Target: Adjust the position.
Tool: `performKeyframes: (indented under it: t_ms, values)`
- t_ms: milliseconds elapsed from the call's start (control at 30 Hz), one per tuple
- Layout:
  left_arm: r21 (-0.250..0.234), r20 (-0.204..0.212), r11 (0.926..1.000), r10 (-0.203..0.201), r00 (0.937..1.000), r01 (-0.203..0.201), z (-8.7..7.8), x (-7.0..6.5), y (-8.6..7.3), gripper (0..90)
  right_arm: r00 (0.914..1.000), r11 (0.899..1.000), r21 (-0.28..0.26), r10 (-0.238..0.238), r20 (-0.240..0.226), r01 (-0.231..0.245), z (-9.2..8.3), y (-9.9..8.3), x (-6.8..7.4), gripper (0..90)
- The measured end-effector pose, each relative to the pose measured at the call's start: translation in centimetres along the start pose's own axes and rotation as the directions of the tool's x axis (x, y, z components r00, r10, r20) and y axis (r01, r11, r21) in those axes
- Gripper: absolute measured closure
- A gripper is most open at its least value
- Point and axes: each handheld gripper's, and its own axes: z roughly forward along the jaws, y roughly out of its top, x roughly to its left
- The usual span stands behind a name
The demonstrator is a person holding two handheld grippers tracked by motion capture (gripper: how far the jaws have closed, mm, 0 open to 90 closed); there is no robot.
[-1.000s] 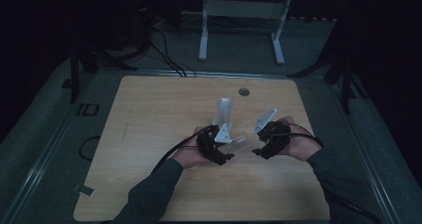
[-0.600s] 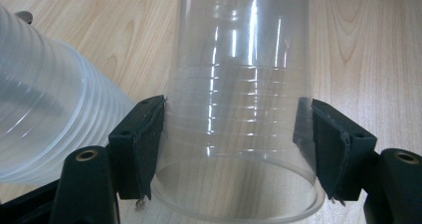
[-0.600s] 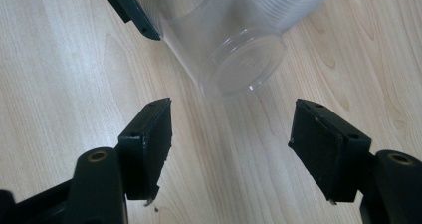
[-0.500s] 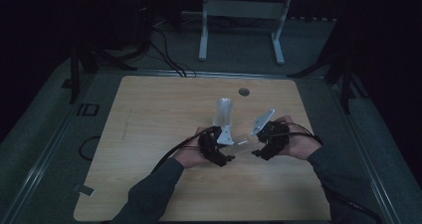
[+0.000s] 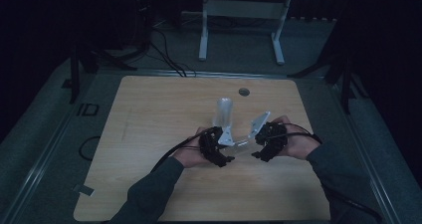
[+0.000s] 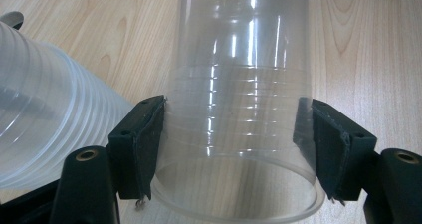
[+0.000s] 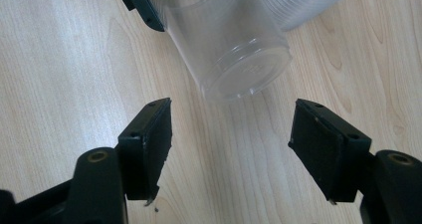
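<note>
Lying on its side between the two hands, a single clear plastic cup (image 6: 239, 129) is clamped near its rim by the left gripper (image 6: 234, 149), whose two black pads (image 6: 142, 144) press flat against the cup's ribbed wall on either side. In the right gripper view the same cup (image 7: 234, 50) shows its round base toward the camera, held low over the wooden table (image 7: 59, 59); whether it touches the wood cannot be told. The right gripper (image 7: 231, 144) faces that base with its jaws spread wide and nothing between them, the cup sitting just beyond the tips of its pads.

Just beside the held cup lies a nested stack of clear plastic cups (image 6: 50, 129), many rims showing one after another; whether the two touch cannot be told. From the high view the stack (image 5: 222, 113) reaches away from the person toward the far side of the table (image 5: 149, 114), with the left gripper (image 5: 221, 152) at its near end and the right gripper (image 5: 261, 147) close by, the two hands nearly meeting. A small dark round disc (image 5: 243, 91) sits in the tabletop beyond the stack, well apart from the hands.
</note>
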Motion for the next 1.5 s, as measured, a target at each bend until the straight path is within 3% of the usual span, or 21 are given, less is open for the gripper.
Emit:
performKeyframes:
  t_ms: [833,1100,1500]
  values:
    - [0.017,-0.003,0.9970,0.076,0.9971,-0.075,-0.2,-1.1,0.8,29.4,0.9977,0.998,0.027,-0.055,-0.040,0.056,1.1,0.9,0.4,29.6]
    - [-0.017,0.011,0.9966,0.081,0.9967,-0.080,-0.4,-1.4,1.0,29.4,0.9971,0.998,0.028,-0.061,-0.047,0.062,1.7,1.1,0.5,29.6]
    - [-0.028,0.018,0.9946,0.100,0.9948,-0.100,-0.5,-1.6,1.1,29.2,0.9954,0.997,0.040,-0.060,-0.075,0.063,2.0,1.1,0.8,36.8]
